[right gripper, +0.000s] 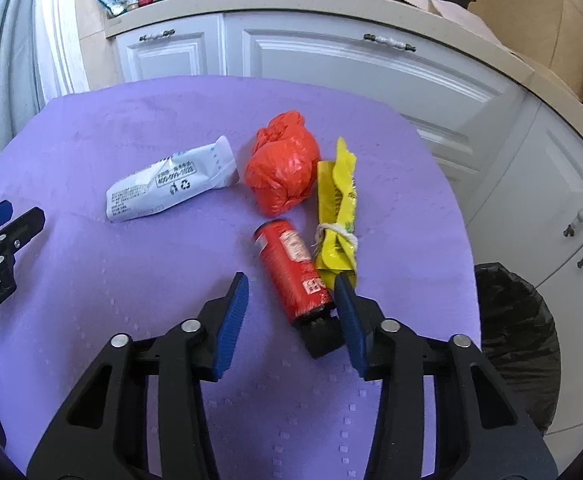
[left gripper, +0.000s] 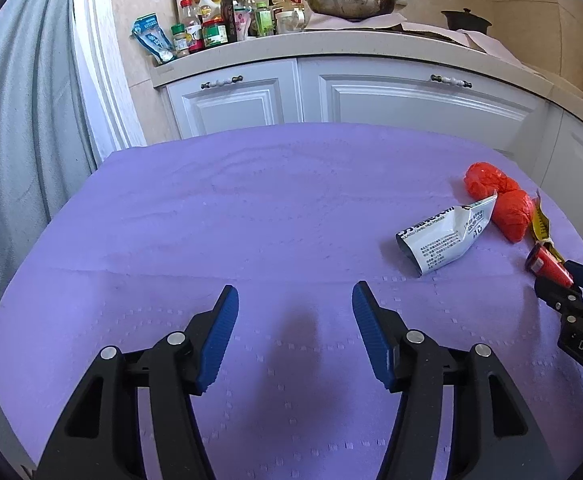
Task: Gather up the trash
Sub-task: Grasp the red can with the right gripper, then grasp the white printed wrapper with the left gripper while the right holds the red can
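On the purple cloth point(right gripper: 131, 272) lie a white printed pouch point(right gripper: 171, 184), a crumpled red plastic bag point(right gripper: 283, 172), a yellow wrapper tied with string point(right gripper: 337, 216) and a red tube with a black cap point(right gripper: 291, 272). My right gripper point(right gripper: 291, 280) is open around the tube's cap end. Its right pad is at the tube and its left pad stands apart. My left gripper point(left gripper: 295, 290) is open over bare cloth point(left gripper: 251, 200) with nothing between its fingers. In the left wrist view the pouch point(left gripper: 443, 240), red bag point(left gripper: 499, 200) and tube point(left gripper: 549, 266) lie to its right.
A bin lined with a black bag point(right gripper: 515, 340) stands off the table's right edge. White cabinets point(left gripper: 411, 96) and a counter with bottles and jars point(left gripper: 211, 20) run behind the table. A grey curtain point(left gripper: 19, 120) hangs at the left.
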`<state>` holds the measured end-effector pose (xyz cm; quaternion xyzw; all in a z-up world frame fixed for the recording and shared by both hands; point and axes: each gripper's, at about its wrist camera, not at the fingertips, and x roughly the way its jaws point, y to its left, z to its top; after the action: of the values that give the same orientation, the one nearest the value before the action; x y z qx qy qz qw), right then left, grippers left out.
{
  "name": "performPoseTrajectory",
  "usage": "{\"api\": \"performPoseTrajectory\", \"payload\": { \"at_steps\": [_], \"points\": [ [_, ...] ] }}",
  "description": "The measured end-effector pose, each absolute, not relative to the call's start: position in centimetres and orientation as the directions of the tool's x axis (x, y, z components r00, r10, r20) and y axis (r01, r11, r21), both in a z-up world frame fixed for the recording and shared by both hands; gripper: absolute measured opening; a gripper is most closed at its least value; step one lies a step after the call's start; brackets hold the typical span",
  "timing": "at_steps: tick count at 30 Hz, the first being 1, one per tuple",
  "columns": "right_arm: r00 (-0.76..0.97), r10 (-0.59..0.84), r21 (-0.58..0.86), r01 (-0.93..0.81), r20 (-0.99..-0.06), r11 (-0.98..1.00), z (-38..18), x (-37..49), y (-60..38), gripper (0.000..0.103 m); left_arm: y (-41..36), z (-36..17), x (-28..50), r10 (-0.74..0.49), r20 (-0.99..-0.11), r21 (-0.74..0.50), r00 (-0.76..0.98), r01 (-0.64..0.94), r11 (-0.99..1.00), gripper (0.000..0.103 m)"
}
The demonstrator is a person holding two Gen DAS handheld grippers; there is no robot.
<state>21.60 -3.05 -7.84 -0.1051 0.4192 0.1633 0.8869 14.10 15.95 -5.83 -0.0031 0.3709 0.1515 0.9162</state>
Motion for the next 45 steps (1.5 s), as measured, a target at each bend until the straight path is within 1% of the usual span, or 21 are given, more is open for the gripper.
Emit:
{"api": "performPoseTrajectory", "payload": {
  "at_steps": [2,4,9,19,26,29,34,36,41,42,45],
  "points": [
    [0.586,0.212,-0.042,-0.389,-0.782,0.92,-8.0,21.6,-3.1,0.028,15.9,-5.9,14.3,0.273,-0.685,0.107,0.676,-0.277,0.955,0.059],
    [0.583,0.22,-0.041,-0.4,-0.782,0.916,-8.0,21.4,-2.9,0.023,15.9,-5.9,14.3,0.271,-0.687,0.109,0.674,-0.274,0.956,0.059],
    [0.598,0.224,-0.037,-0.393,-0.77,0.919,-7.8,20.8,-2.9,0.023,15.7,-5.8,14.4,0.274,-0.682,0.116,0.678,-0.269,0.956,0.059],
    [0.683,0.216,-0.036,-0.335,-0.697,0.942,-5.8,19.1,-4.9,0.023,14.7,-5.4,14.4,0.258,-0.669,0.121,0.697,-0.241,0.963,0.059],
    [0.696,0.166,-0.036,-0.266,-0.698,0.963,-5.8,19.9,-7.0,0.023,13.1,-5.4,15.4,0.21,-0.674,0.121,0.708,-0.175,0.977,0.059],
    [0.696,0.155,-0.035,-0.251,-0.701,0.967,-5.9,20.2,-7.6,0.023,12.1,-5.3,16.1,0.184,-0.674,0.126,0.715,-0.133,0.983,0.062],
    [0.686,0.137,-0.031,-0.226,-0.714,0.974,-6.3,21.2,-8.3,0.023,10.6,-5.5,17.5,0.129,-0.684,0.132,0.718,-0.052,0.99,0.064],
    [0.68,0.136,-0.024,-0.221,-0.72,0.975,-6.5,21.5,-8.5,0.023,10.2,-5.5,18.1,0.111,-0.685,0.137,0.72,-0.022,0.99,0.07],
    [0.672,0.145,-0.007,-0.218,-0.726,0.976,-6.8,22.1,-8.9,0.023,9.3,-5.8,19.7,0.096,-0.668,0.168,0.738,0.024,0.986,0.075],
    [0.671,0.146,-0.005,-0.217,-0.727,0.976,-6.8,22.1,-9.0,0.023,9.3,-6.0,20.2,0.09,-0.677,0.172,0.73,0.038,0.984,0.075],
    [0.666,0.151,0.003,-0.218,-0.73,0.976,-6.9,22.2,-9.1,0.023,9.4,-6.6,21.6,0.041,-0.719,0.135,0.694,0.082,0.987,0.075]
  ]
}}
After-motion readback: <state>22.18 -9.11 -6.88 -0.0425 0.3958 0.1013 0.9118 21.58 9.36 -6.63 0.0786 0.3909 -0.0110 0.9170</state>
